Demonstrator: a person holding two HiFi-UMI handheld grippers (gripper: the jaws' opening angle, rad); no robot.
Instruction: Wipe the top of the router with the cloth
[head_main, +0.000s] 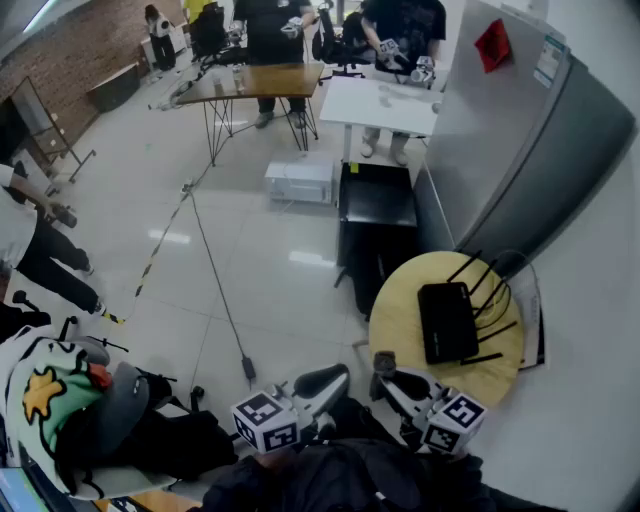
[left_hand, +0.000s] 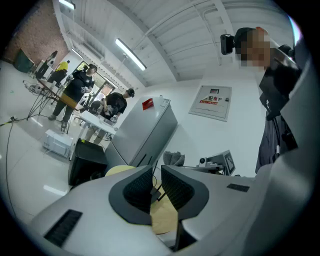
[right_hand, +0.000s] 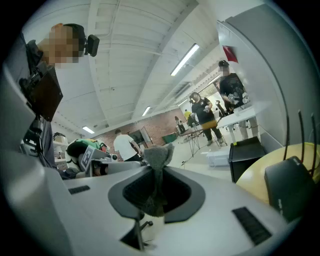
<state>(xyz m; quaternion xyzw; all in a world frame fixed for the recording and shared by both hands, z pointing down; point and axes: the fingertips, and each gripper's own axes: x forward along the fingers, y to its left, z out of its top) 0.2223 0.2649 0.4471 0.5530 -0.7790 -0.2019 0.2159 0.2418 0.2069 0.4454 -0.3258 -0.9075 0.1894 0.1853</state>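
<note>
- Pinching the cloth (right_hand: 159, 156) is the right gripper (right_hand: 156, 176): its jaws are closed on a bunched fold, with a grey tuft sticking up past the tips.
- Soft and limp, the cloth will probably drape and slide rather than push. A flatter, broader hold would likely wipe better than this narrow pinch.
- Off to the other side, the left gripper (left_hand: 156, 172) holds nothing. Its jaws stand a narrow gap apart, and the tabletop shows through that gap.
- From the head view, both grippers hang low near the person's body, short of the round yellow table (head_main: 395, 322).
- On that table lies the router (head_main: 447, 322), flat and black, well apart from the cloth. Its thin antennas (head_main: 492, 300) fan out on the far side.
- My guess is that the router is light and hard-shelled and may skid under a firm wipe. The empty gripper could steady its edge, clear of the antennas, which look easy to bend.
</note>
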